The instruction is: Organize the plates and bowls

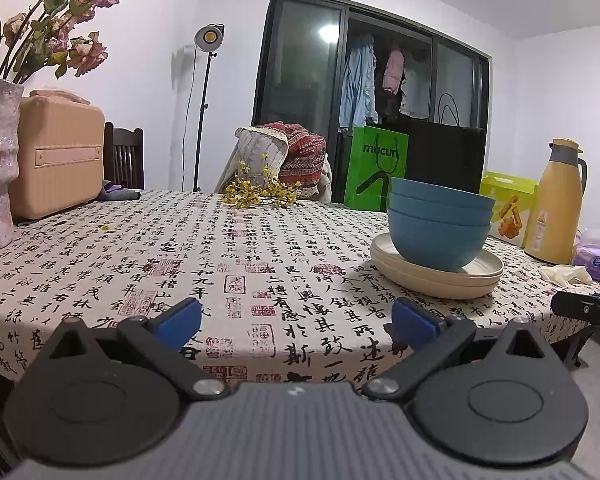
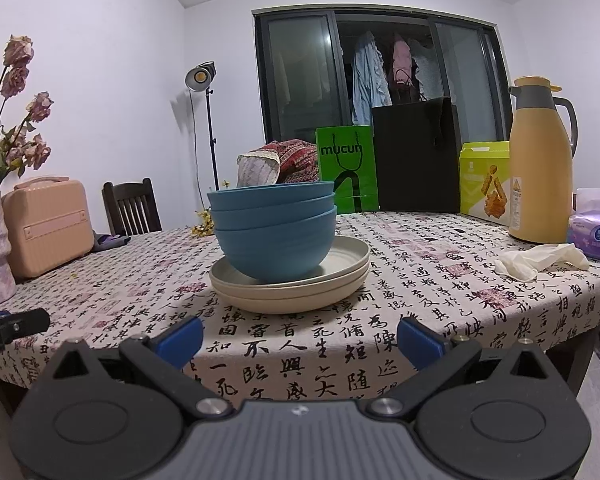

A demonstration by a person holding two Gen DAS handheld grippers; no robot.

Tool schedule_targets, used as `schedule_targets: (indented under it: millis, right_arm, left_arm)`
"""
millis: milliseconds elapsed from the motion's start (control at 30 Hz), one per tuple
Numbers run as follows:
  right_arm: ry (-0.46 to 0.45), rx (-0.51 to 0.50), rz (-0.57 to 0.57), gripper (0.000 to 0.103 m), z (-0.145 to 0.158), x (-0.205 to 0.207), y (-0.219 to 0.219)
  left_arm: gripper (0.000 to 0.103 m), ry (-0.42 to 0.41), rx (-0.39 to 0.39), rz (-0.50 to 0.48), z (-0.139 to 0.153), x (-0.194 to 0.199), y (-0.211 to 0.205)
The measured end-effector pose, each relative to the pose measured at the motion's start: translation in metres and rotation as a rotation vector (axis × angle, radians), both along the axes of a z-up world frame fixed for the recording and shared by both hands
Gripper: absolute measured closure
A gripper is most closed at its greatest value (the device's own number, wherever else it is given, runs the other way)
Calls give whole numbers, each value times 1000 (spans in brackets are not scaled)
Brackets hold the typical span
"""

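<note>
Both tongs, left gripper (image 1: 296,322) and right gripper (image 2: 300,338), are held spread wide, empty. Bowls (image 2: 275,232) are nested on plates (image 2: 296,286) mid-table. Risk: stack could be toppled if gripped off-centre.

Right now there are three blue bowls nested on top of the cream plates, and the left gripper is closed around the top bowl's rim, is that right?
Not quite. The three blue bowls do sit nested on the cream plates, but the left gripper is open and empty, short of the stack at the table's near edge. The left wrist view shows its blue pads spread apart, touching nothing.
</note>
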State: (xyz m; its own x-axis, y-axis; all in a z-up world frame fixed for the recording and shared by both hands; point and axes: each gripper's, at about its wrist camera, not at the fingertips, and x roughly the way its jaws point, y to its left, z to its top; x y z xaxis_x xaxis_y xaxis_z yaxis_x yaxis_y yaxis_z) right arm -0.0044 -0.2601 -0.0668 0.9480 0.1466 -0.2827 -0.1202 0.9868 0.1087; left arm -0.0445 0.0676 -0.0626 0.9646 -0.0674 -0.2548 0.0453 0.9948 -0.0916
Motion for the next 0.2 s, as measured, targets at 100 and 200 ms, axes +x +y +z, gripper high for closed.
schedule_targets:
  millis: [100, 200]
  right_arm:
    - [0, 0, 1, 0, 0, 0, 0]
    - [1, 1, 0, 0, 0, 0, 0]
  left_arm:
    - [0, -4, 2, -4, 0, 0, -1]
    - [0, -5, 1, -7, 0, -1, -1]
